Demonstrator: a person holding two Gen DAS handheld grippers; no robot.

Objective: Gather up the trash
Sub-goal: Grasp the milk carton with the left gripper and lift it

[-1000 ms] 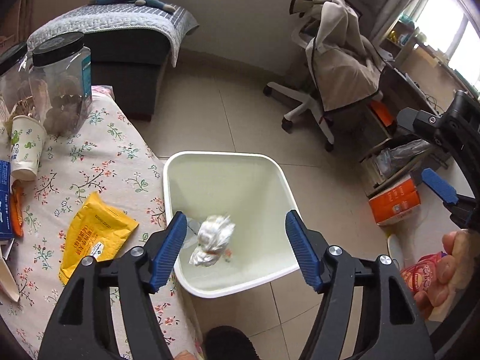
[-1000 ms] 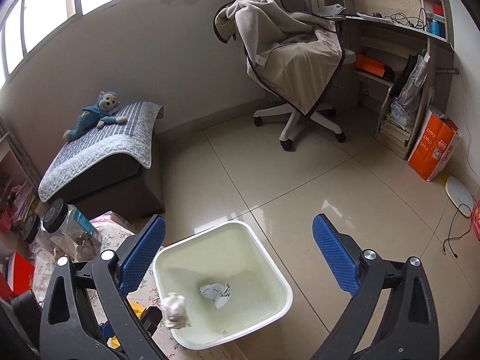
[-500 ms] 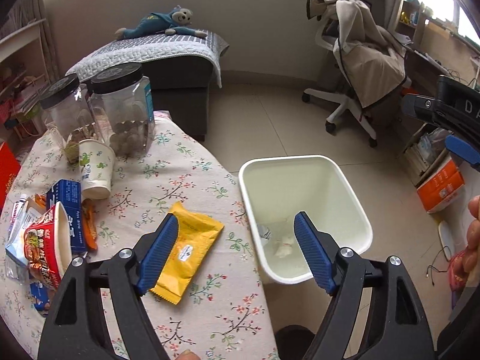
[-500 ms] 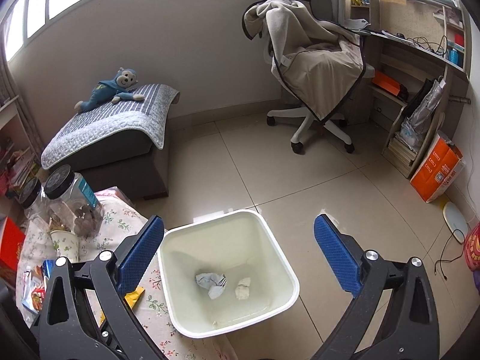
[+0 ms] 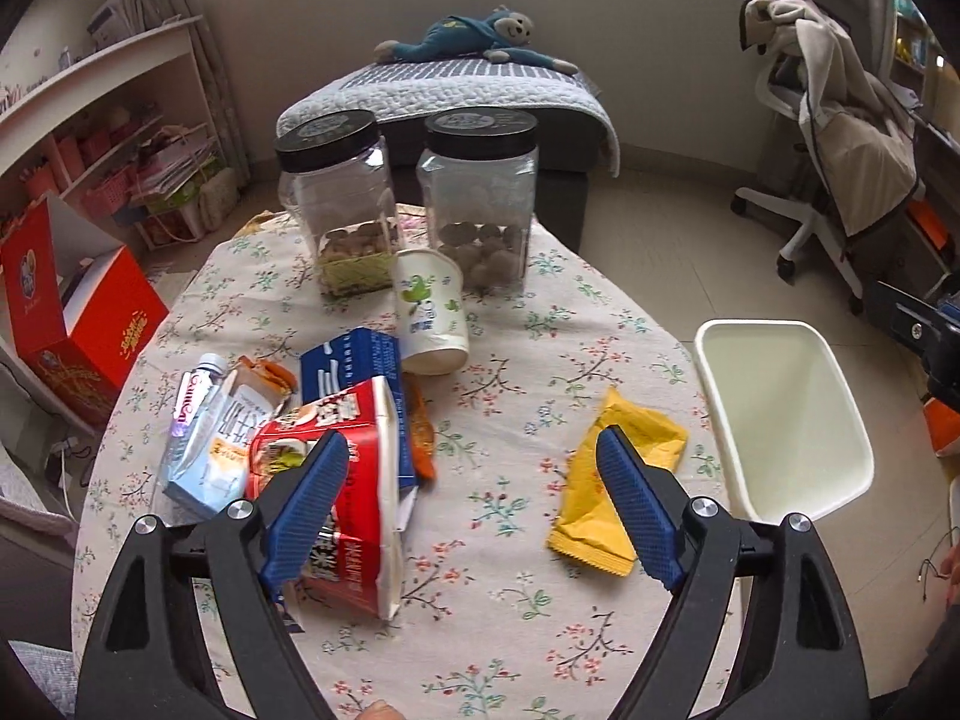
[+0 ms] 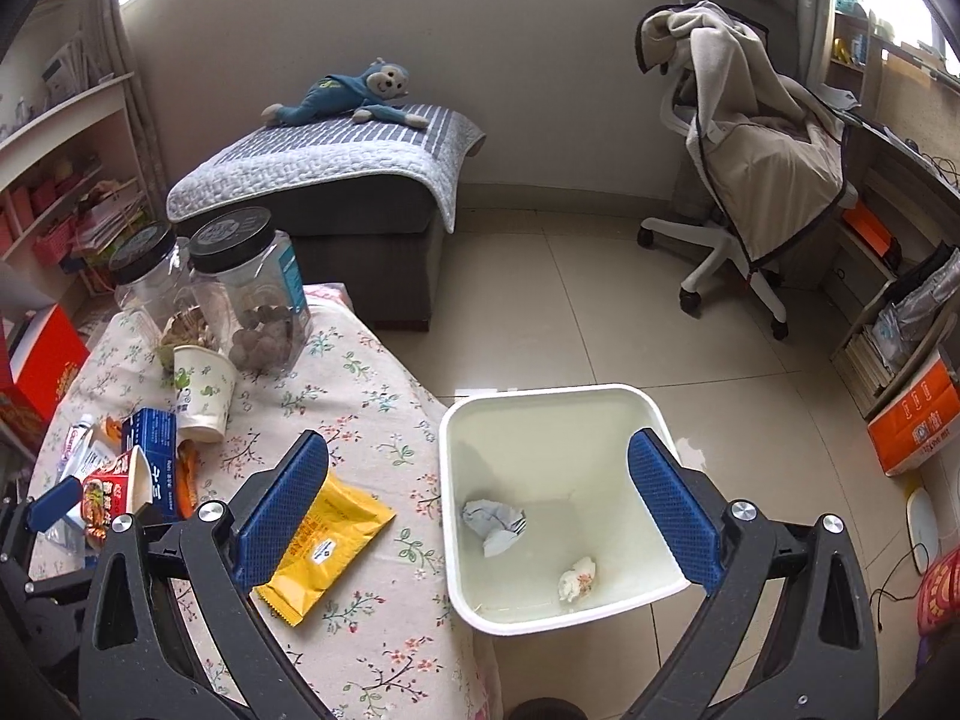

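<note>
A white bin [image 6: 612, 402] stands on the floor beside the table, also in the left wrist view [image 5: 708, 336]. It holds a grey paper wad [image 6: 495, 525] and a white wad [image 6: 578, 579]. A yellow wrapper [image 5: 618, 480] lies on the floral tablecloth [image 5: 510, 600], also in the right wrist view [image 6: 327, 546]. A red noodle cup [image 5: 354, 492], blue carton [image 5: 354, 360], paper cup [image 5: 429, 312] and small bottle [image 5: 195, 408] lie left. My left gripper [image 5: 474, 504] is open and empty above the table. My right gripper [image 6: 477, 516] is open and empty over the bin's edge.
Two black-lidded clear jars [image 5: 480, 204] stand at the table's far side. A red box [image 5: 78, 312] sits on the left. A grey ottoman with a blue plush monkey [image 6: 354, 93], an office chair [image 6: 750, 180] and an orange box [image 6: 915, 420] stand around.
The white wad has dropped from my left gripper into the bin. The left gripper has swung left from over the bin to over the table. The right gripper has shifted slightly.
</note>
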